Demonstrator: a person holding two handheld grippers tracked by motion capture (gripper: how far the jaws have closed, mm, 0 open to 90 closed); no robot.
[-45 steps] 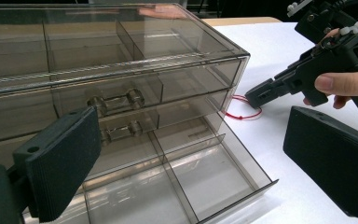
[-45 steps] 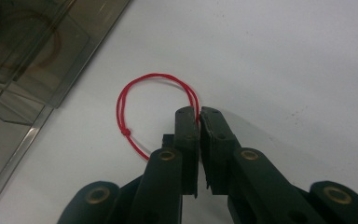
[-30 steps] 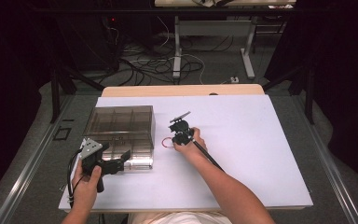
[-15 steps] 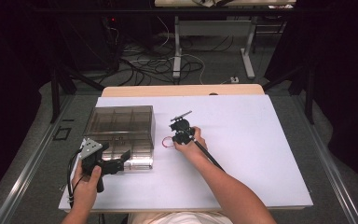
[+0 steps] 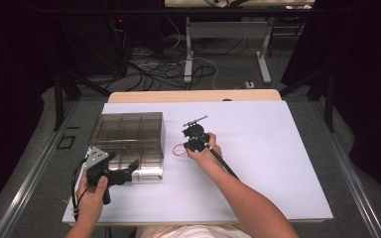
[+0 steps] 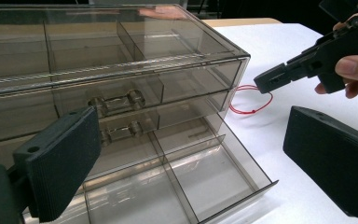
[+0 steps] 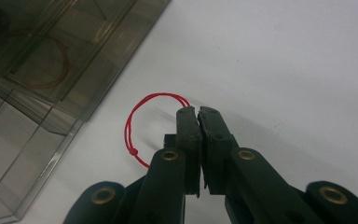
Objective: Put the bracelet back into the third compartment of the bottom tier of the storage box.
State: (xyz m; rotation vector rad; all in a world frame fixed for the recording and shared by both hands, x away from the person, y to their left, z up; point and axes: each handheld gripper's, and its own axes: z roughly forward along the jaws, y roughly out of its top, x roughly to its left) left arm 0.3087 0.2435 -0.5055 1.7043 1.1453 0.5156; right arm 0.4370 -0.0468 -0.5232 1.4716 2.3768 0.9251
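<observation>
While the hands have barely shifted since a second ago, little differs between then and now.

Change: right tool (image 5: 194, 130) sits at the same spot beside the box, jaws pressed together as before; no lift yet.
Right tool: clenched on the red string (image 7: 140, 122), pinching it at the loop's far end, tips down at the surface (image 5: 258, 148).
String: lies on the surface just beside the box (image 5: 129, 141), near its open bottom drawer (image 6: 205, 182); loop slack, knot towards the tool's body.
Left tool: (image 6: 182, 158) released, jaws wide apart, hovering in front of the drawer, touching nothing that I can see.
Drawer: pulled out, compartments look bare.
Meaning: grip looks secured, so the pickup seems done; likely next is carrying the string over into the drawer.
Risk: thin string could slip from the pads on lifting.
</observation>
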